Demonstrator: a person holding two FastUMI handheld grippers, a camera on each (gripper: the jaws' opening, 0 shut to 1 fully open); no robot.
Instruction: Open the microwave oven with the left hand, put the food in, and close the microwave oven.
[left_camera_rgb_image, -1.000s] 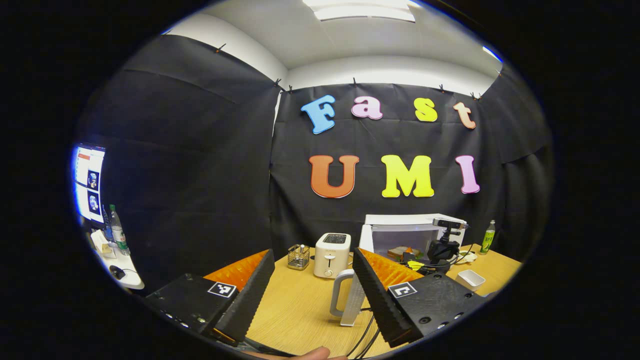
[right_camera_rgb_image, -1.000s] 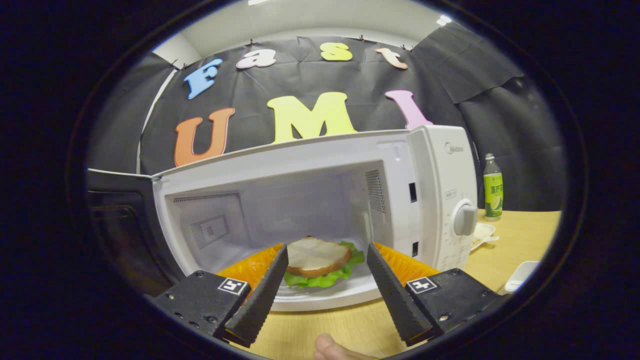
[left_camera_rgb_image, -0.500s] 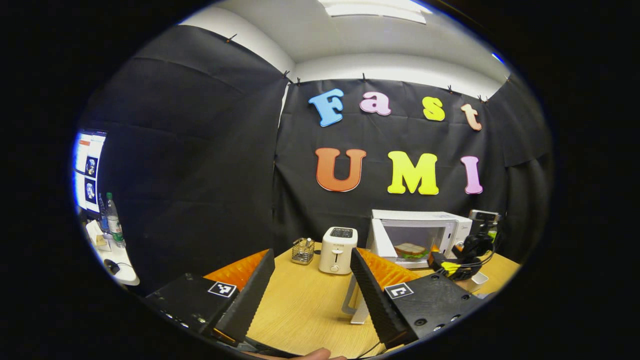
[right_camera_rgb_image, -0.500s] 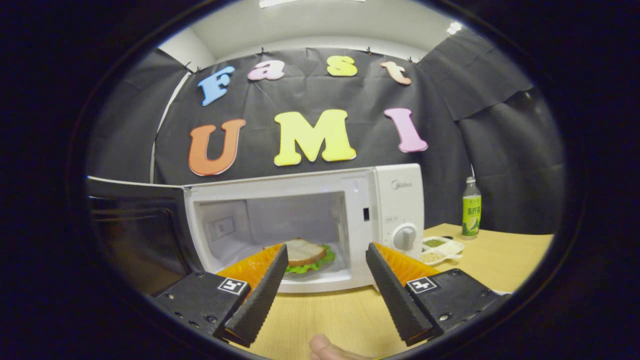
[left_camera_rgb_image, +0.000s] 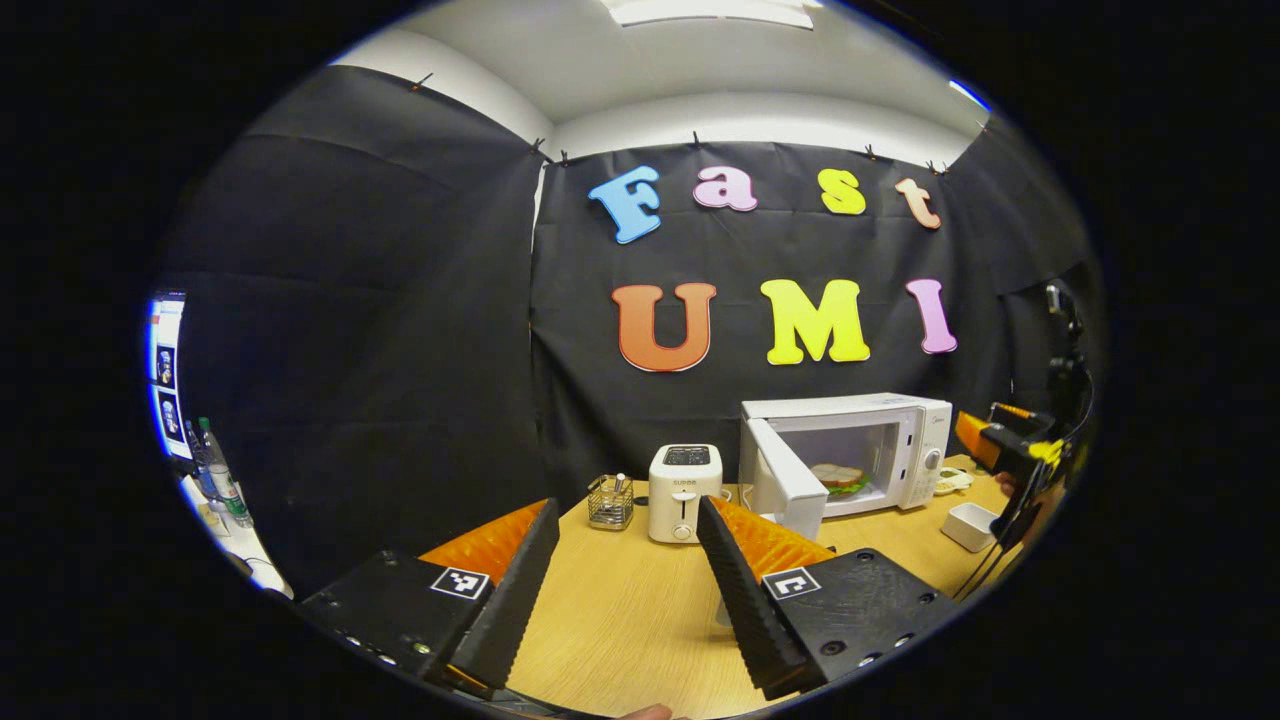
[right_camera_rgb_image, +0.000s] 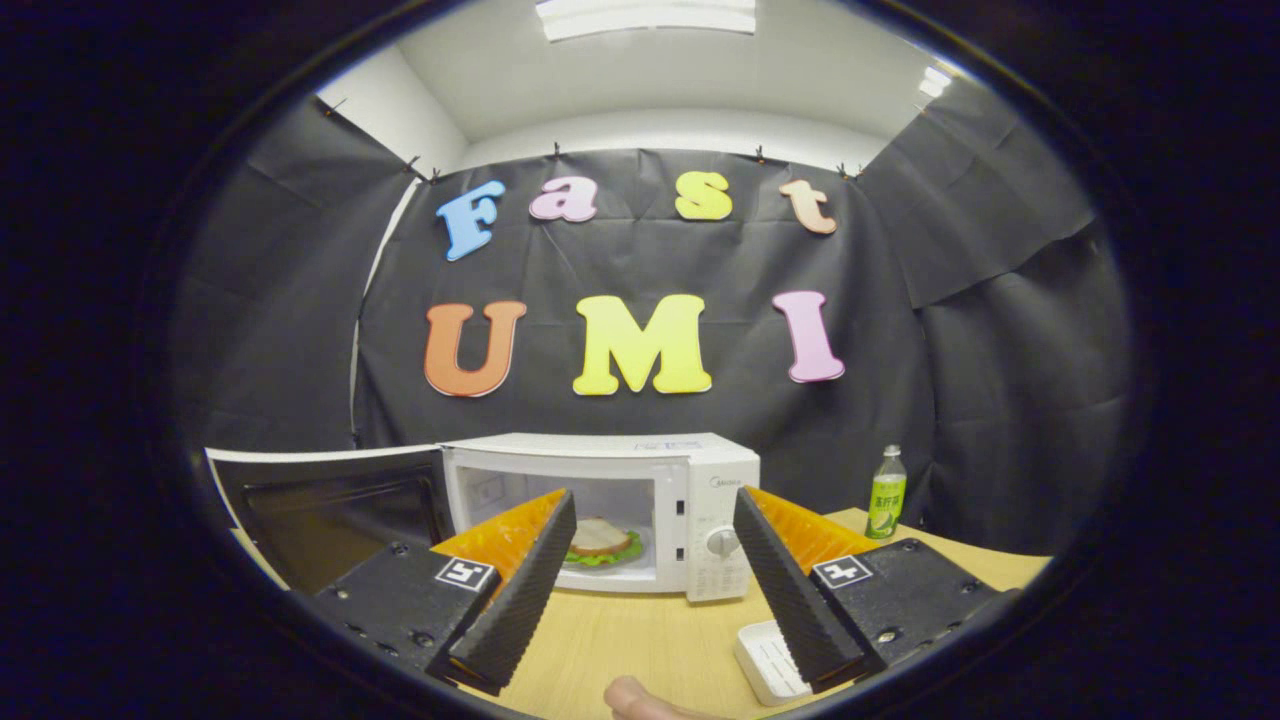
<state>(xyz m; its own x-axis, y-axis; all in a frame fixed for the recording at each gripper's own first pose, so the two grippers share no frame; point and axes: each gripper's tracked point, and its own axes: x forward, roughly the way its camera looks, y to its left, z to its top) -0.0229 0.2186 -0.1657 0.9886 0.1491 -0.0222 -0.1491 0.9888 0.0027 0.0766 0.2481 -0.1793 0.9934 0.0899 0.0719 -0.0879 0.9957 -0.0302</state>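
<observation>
- Now, the sandwich (right_camera_rgb_image: 600, 541) sits inside the white microwave oven (right_camera_rgb_image: 700, 480), bread on top, lettuce poking out beneath.
- The microwave door (right_camera_rgb_image: 330, 505) hangs wide open, swung out to the left in the right gripper view.
- Right gripper (right_camera_rgb_image: 650, 585): its 2 fingers spread wide over the wooden table (right_camera_rgb_image: 640, 640), gripping nothing.
- Left gripper (left_camera_rgb_image: 622, 590): fingers equally wide, empty, well apart from the oven.
- White toaster (left_camera_rgb_image: 684, 478) stands beside the open door, a wire basket (left_camera_rgb_image: 609, 502) next to it.
</observation>
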